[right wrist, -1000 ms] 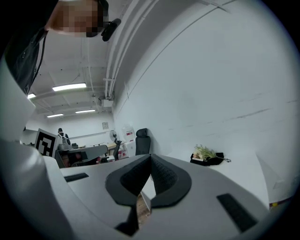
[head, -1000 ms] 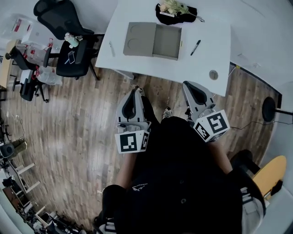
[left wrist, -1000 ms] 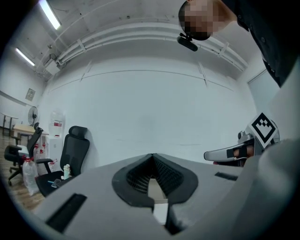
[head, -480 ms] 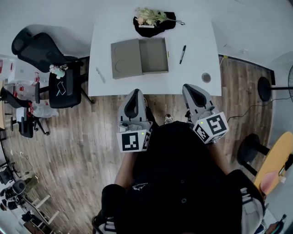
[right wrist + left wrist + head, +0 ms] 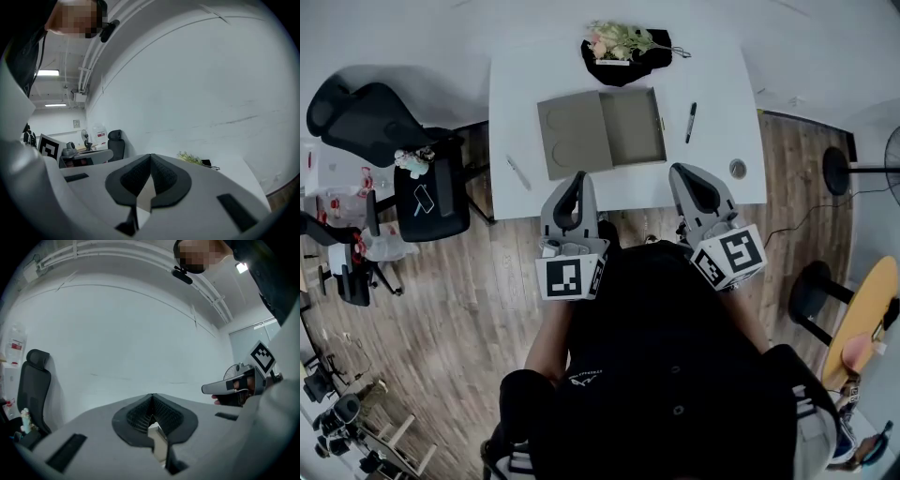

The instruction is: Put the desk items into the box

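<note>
Closer now to the table (image 5: 712,94), open box (image 5: 602,131) beyond, my left gripper (image 5: 578,178) and right gripper (image 5: 683,172) empty, jaws together.

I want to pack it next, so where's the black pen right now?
In the head view, the black pen lies on the white table, just right of the open box.

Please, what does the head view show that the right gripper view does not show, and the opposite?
Only the head view: the open box, a black pen, a light pen and a small round item. Only the right gripper view: the fingers of the right gripper closed together with nothing between them, and a ceiling light. Both: the white desk, the flowers and the left gripper.
</note>
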Demonstrator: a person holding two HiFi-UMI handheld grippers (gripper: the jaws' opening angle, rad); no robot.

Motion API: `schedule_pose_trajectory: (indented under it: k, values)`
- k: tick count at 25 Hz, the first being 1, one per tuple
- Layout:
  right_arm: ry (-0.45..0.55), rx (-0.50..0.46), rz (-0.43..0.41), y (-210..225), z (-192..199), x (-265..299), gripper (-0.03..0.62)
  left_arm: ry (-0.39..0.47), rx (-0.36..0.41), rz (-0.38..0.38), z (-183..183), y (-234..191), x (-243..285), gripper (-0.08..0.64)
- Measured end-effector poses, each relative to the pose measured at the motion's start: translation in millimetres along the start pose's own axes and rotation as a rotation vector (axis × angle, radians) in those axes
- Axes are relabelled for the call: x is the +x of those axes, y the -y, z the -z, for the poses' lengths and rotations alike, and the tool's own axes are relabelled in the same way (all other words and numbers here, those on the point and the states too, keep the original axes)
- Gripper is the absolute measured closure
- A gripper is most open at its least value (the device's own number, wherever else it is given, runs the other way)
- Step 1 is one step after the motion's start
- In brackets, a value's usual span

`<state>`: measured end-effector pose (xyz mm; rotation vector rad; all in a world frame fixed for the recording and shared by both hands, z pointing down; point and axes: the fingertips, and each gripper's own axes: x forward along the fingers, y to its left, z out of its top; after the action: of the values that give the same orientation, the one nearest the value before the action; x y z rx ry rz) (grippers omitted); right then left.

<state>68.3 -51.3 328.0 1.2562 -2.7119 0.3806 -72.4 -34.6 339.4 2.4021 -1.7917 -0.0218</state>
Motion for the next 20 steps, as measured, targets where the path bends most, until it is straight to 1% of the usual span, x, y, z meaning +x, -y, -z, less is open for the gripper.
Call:
schedule_pose_trajectory:
  k: [5,9,16,20]
  values:
    - [-0.013,0.000,0.001,-18.2,1.1,42.1,0.594,-0.023,-0.011,-0.007,8.9,-48.4,7.0,0.552]
    - [-0.025,-0.002,-0.004,-35.7,4.3,75.2,0.594,-0.062,-0.036,-0.039,27.7,-89.4,5.3,0.552]
    - [-0.070,-0.021,-0.047,-63.9,14.7,116.8,0.594,-0.127,-0.081,-0.154,69.9,-155.2,-1.7,0.552]
    - [-0.101,-0.032,-0.063,-75.9,22.5,134.0,0.594,-0.207,-0.138,-0.235,109.7,-186.9,-7.9,0.552]
